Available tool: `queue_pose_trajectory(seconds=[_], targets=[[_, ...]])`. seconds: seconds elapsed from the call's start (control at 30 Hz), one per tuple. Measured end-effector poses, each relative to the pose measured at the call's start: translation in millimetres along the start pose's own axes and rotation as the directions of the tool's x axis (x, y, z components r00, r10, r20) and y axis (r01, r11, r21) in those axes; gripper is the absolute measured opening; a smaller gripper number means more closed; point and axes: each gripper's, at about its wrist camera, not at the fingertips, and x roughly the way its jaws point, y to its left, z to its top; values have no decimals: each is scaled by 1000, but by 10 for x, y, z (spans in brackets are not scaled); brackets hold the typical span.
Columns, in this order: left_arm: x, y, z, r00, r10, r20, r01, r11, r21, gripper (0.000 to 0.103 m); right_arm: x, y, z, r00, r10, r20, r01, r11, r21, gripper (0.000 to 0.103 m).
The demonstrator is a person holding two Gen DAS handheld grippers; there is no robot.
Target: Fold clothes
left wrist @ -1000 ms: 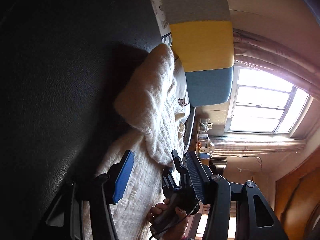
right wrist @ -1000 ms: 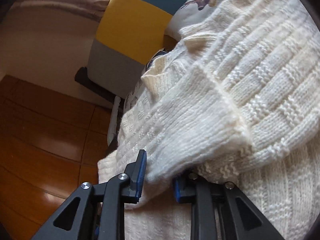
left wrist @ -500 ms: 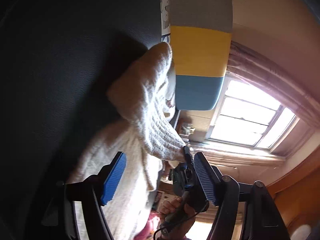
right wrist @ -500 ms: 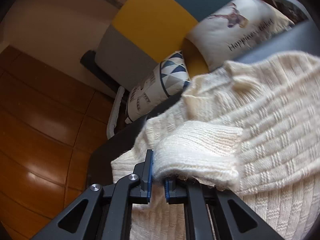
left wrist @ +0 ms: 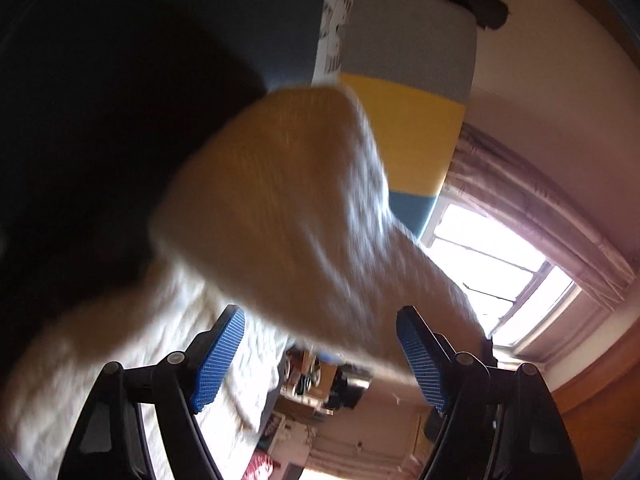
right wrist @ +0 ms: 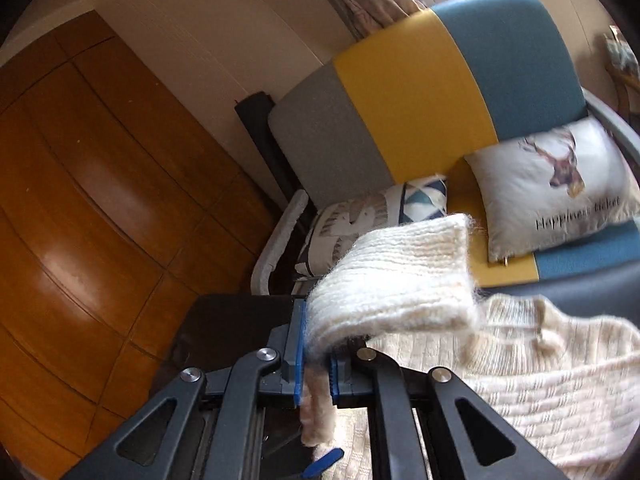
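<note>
Right gripper jaws clamp the sweater cuff, lifted for folding; left gripper jaws gape, apparently empty.

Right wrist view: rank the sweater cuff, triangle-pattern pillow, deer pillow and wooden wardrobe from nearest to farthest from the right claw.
1. Sweater cuff: clamped in the right claw.
2. Triangle-pattern pillow: just behind the cuff.
3. Deer pillow: farther back, right.
Wooden wardrobe: off to the left; its depth isn't comparable, so unranked.
</note>
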Motion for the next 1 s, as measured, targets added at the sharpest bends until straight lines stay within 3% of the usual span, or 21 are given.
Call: queue_pose_trajectory(seconds=[0.1,0.23,0.37,0.53,0.7,0.8,0.83,0.87,1.0], targets=[[26,-82,159,998,28,55,-30,999,42,79,-242,-118,81,999,2,45,-2,1000,-3,8],[91,-108,175,995,77,67,-84,991,101,78,-595,-575,36,994,-35,102,29,998,62,8],[156,-133,192,989,125,82,-137,978,158,73,-719,-1303,-363,991,-111,70,96,976,198,8],[197,-96,110,982,171,79,-185,958,217,59,-667,-2191,-1125,983,-181,-23,175,904,390,8],[133,-76,100,979,179,98,-197,953,232,56,-726,-2738,-1665,981,-191,-44,185,829,528,8],[94,-64,94,977,183,109,-205,949,240,56,-720,-2851,-1796,982,-186,-41,177,815,552,8],[82,-60,91,976,184,113,-207,948,243,43,-704,-2841,-1789,981,-189,-41,180,817,548,8],[69,-56,89,976,186,117,-209,946,245,8,-688,-2830,-1781,980,-192,-42,184,819,543,8],[18,-40,81,973,191,132,-220,941,256,7,-681,-2785,-1842,979,-199,-40,189,822,537,8]])
